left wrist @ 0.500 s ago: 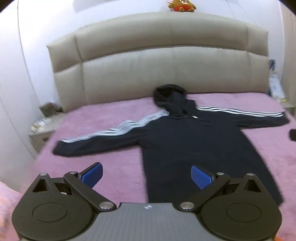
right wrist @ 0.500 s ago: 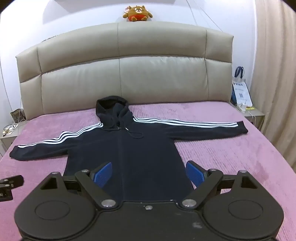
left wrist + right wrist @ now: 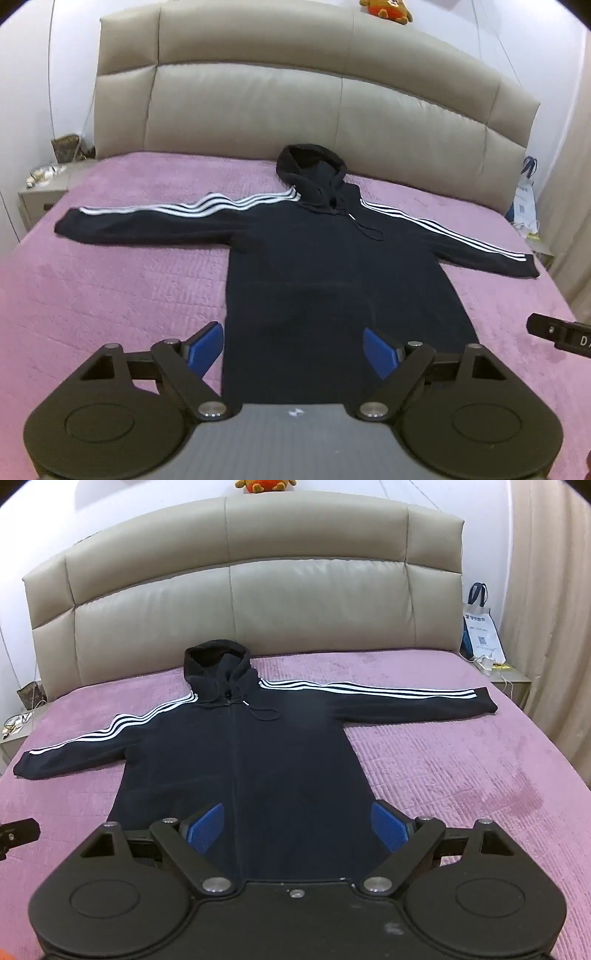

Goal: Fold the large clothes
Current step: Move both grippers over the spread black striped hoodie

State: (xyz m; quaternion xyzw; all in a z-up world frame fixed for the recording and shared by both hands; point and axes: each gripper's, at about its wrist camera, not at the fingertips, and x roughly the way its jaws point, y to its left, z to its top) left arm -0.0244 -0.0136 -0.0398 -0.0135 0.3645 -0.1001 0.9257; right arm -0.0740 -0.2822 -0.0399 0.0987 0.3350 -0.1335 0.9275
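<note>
A black zip hoodie (image 3: 325,266) (image 3: 258,753) with white sleeve stripes lies flat, front up, on the pink bedspread, hood toward the headboard and both sleeves spread out sideways. My left gripper (image 3: 293,349) hovers above the hoodie's lower hem, open, blue pads apart with nothing between them. My right gripper (image 3: 295,827) hangs over the same hem area, open as wide as it goes and empty. The tip of the right gripper (image 3: 557,334) shows at the right edge of the left wrist view; the left one (image 3: 16,832) shows at the left edge of the right wrist view.
A padded beige headboard (image 3: 236,590) backs the bed, with a plush toy (image 3: 264,484) on top. Nightstands stand on both sides (image 3: 40,188) (image 3: 509,679), the right one bearing a white bag (image 3: 480,627). A curtain (image 3: 546,609) hangs at the right. Pink bedspread (image 3: 461,760) surrounds the hoodie.
The left wrist view has swung right and steadied, so the hoodie now sits centred under the left gripper. The right gripper has barely moved. Both jaws stay open.
</note>
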